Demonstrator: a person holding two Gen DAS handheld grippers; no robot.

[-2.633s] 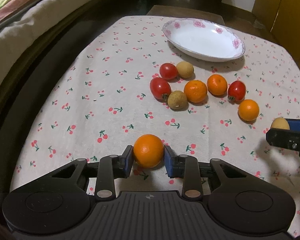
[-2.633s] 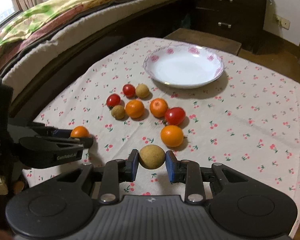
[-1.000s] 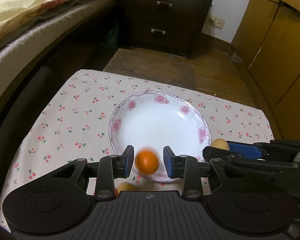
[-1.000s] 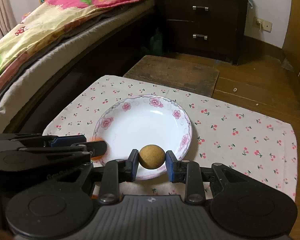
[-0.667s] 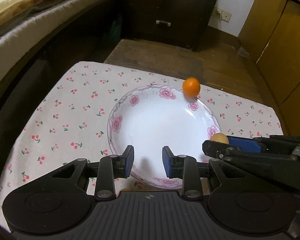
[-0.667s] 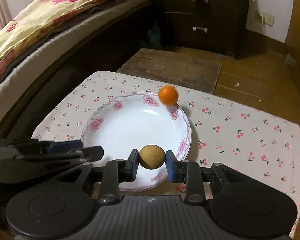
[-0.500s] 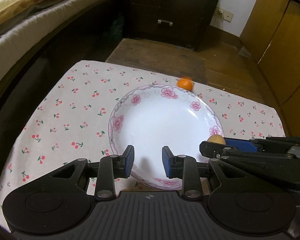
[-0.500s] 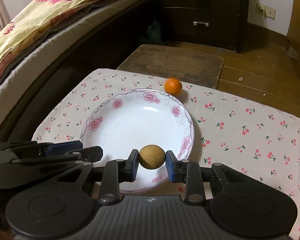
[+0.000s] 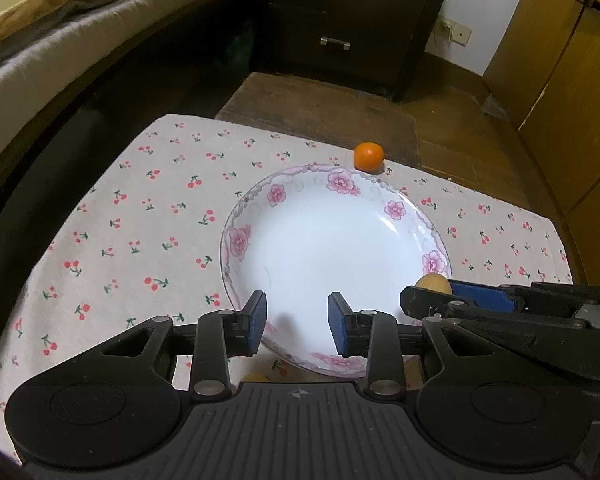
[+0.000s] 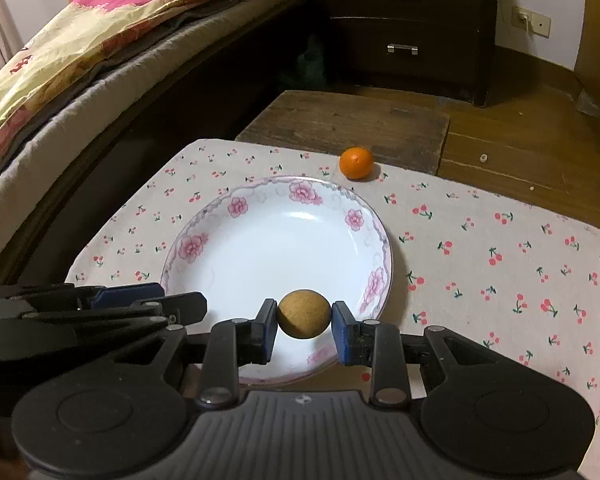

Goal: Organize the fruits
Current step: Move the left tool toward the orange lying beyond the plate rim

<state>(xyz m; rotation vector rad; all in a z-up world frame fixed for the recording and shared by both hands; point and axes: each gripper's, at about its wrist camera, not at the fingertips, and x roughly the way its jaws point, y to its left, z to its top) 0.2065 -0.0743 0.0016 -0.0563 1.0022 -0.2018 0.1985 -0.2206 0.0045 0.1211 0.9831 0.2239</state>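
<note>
A white plate with a pink flower rim [image 9: 240, 236] [image 10: 192, 246] lies on the cherry-print cloth. My left gripper [image 9: 297, 326] [image 10: 188, 304] hovers over the plate's near edge. Its jaws are opening and nothing is between them. A small orange [image 9: 368, 156] [image 10: 355, 163] rests on the cloth just past the plate's far rim, close to the table edge. My right gripper [image 10: 304, 320] [image 9: 420, 296] is shut on a round brown fruit [image 10: 303, 314] [image 9: 432, 283], held above the near right part of the plate.
Beyond the far table edge stands a low wooden bench [image 9: 320, 108], with a dark nightstand [image 10: 404, 20] behind it. A bed [image 10: 80, 60] runs along the left. A yellowish fruit [image 9: 254, 377] peeks out under my left gripper.
The orange left my left gripper's jaws, went across the plate and came to rest on the cloth beyond the far rim. The right gripper still holds the brown fruit, slightly lower.
</note>
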